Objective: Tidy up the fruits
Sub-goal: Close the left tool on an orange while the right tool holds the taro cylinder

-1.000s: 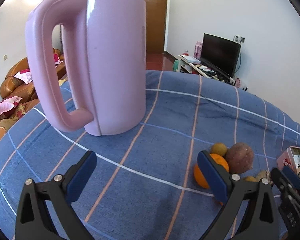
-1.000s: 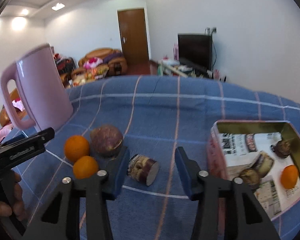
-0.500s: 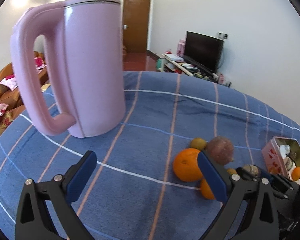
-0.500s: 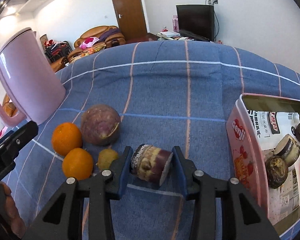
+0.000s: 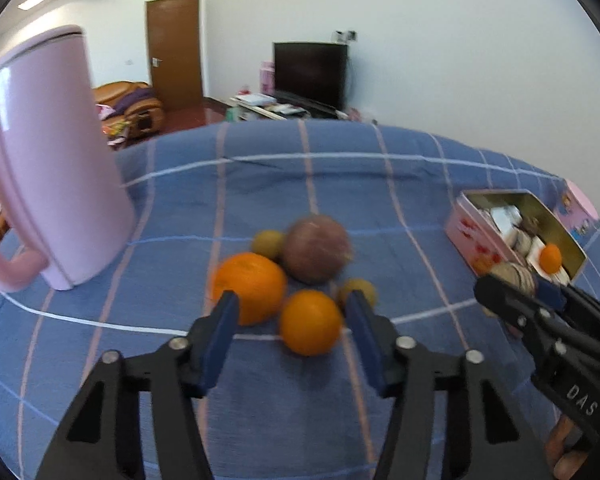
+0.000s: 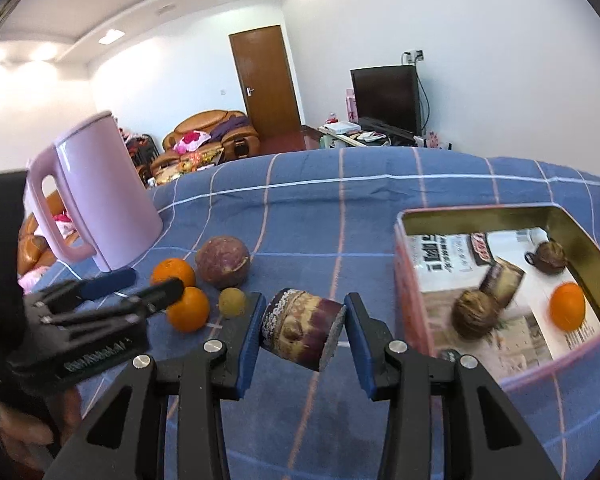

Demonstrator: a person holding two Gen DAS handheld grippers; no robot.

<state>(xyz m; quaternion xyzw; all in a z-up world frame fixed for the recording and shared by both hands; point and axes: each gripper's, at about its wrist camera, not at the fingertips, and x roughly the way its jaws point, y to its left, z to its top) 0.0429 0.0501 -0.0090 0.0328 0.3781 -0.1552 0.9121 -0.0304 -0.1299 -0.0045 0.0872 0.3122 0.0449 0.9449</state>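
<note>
Right gripper (image 6: 302, 330): fingers closed on a cut purple chunk (image 6: 303, 330), one blue pad on each cut end. The chunk looks raised off the blue checked cloth (image 6: 300, 208), just left of the pink tin (image 6: 406, 280).

Left gripper (image 5: 290, 334): fingers open, straddling the near orange (image 5: 310, 322) without touching it as far as can be seen.

Just behind, touching or nearly so: a larger orange (image 5: 250, 286), a small yellow-green fruit (image 5: 358, 290) on the right, a round purple-brown fruit (image 5: 316, 248), and another small green fruit (image 5: 269, 242).

Tin interior: paper lining, one orange (image 6: 567, 306), a brown round fruit (image 6: 476, 312), a purple chunk (image 6: 502, 282), a small dark fruit (image 6: 550, 256).

Far left on the surface: pink kettle (image 5: 48, 156), upright.
</note>
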